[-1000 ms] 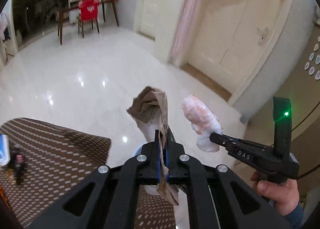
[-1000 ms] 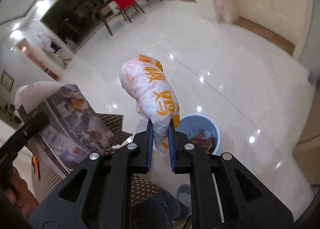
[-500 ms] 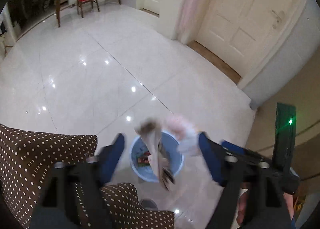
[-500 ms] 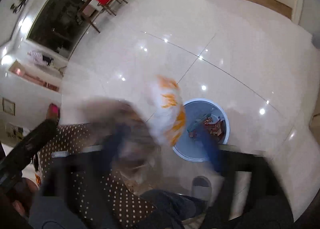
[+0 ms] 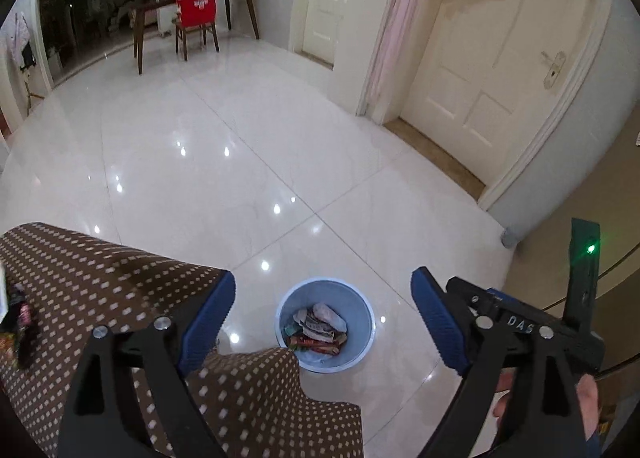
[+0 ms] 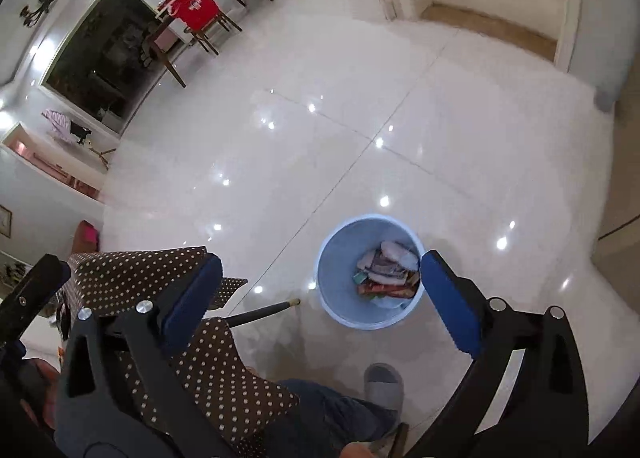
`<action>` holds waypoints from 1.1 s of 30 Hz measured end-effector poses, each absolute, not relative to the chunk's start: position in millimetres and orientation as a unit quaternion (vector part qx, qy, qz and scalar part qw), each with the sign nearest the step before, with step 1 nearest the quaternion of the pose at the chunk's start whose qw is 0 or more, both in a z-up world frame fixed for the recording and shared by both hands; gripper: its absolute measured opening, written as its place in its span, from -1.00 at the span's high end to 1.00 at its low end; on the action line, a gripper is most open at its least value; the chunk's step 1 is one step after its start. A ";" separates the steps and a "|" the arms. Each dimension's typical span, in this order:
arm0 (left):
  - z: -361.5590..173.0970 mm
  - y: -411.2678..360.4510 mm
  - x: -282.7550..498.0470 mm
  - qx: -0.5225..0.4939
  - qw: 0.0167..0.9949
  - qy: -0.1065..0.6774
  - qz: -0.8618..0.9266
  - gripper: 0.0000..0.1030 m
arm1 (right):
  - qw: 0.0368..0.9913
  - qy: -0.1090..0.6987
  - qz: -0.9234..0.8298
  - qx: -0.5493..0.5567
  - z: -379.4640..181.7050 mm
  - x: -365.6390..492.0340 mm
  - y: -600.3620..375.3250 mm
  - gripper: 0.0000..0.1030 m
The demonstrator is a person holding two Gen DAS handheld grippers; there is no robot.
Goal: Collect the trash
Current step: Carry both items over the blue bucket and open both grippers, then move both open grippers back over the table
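Note:
A light blue trash bin [image 5: 326,325] stands on the white tiled floor below me, also in the right wrist view [image 6: 370,277]. Crumpled paper and wrappers [image 5: 318,328] lie inside it [image 6: 386,270]. My left gripper [image 5: 320,322] is open and empty, high above the bin. My right gripper [image 6: 316,294] is open and empty, also above the bin. The right gripper's body shows at the right of the left wrist view [image 5: 520,330].
A table with a brown dotted cloth [image 5: 100,298] lies at the lower left, with small items at its left edge [image 5: 16,330]. The person's leg and grey slipper [image 6: 382,384] stand near the bin. A chair with red cloth [image 5: 196,9] and doors [image 5: 492,69] are far off.
Both grippers opened. The paper scrap from the left and the white-orange bag from the right dropped into the bin. Both views tilted down toward the floor.

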State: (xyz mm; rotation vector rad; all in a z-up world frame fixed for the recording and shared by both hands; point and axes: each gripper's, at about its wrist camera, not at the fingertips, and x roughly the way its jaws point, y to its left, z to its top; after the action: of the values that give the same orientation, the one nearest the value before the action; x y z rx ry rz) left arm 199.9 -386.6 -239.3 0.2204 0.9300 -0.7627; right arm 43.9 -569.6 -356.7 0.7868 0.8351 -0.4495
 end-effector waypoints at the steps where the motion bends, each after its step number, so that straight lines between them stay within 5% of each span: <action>1: -234.7 -381.6 196.9 0.100 0.821 0.433 -0.359 -0.70 | 0.820 0.387 -0.212 0.364 -349.3 45.1 -565.4 -0.88; 17: -162.6 -262.5 146.4 0.063 0.868 0.350 -0.346 -0.76 | 0.894 0.342 -0.141 0.253 -227.9 51.8 -449.5 -0.88; 33: -173.7 -85.8 164.4 -0.022 0.914 0.356 -0.192 -0.76 | 0.920 0.356 -0.022 0.164 -199.8 121.3 -298.5 -0.88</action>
State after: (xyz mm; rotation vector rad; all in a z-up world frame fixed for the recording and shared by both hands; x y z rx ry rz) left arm 164.4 -85.8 -173.7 -0.0443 0.7326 -0.3947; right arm 121.3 -298.5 -199.8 0.3370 0.7311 -0.0446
